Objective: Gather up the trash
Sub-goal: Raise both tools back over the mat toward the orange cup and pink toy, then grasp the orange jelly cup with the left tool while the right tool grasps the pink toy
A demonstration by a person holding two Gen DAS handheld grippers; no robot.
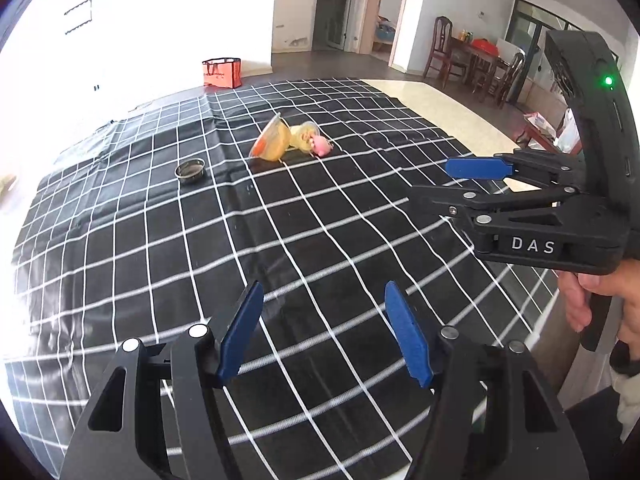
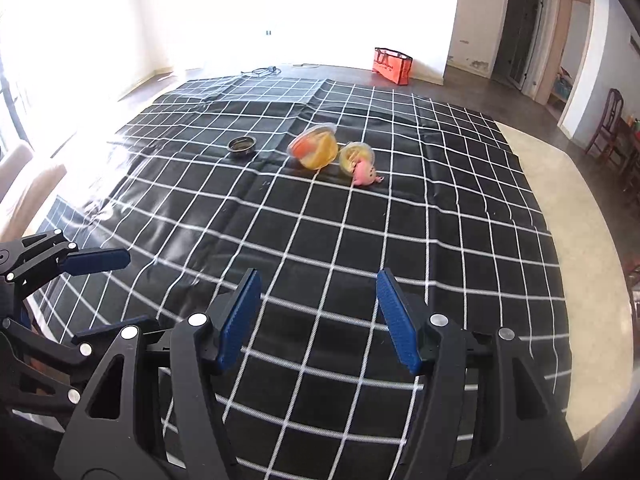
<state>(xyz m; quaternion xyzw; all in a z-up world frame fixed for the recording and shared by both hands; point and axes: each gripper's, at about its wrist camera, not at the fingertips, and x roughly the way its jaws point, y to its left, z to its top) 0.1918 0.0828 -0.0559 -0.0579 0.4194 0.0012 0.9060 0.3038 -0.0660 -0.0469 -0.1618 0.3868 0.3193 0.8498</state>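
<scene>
Both my jaws, left gripper point(image 1: 324, 328) and right gripper point(image 2: 318, 316), gape empty over the tabletop's point(image 2: 460, 240) near edge, the tipped cups point(image 2: 316, 148) well ahead toward its far edge, neither hand clearly nearer.

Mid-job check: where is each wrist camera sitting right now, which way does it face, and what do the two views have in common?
Left wrist: rides the left gripper, facing down over the checked cloth toward the yellow containers; the right gripper and a hand show at right.
Right wrist: rides the right gripper, facing the same cloth; the left gripper shows at left.
Shared: open empty jaws, the containers, pink toy, metal bowl, orange bag.
</scene>
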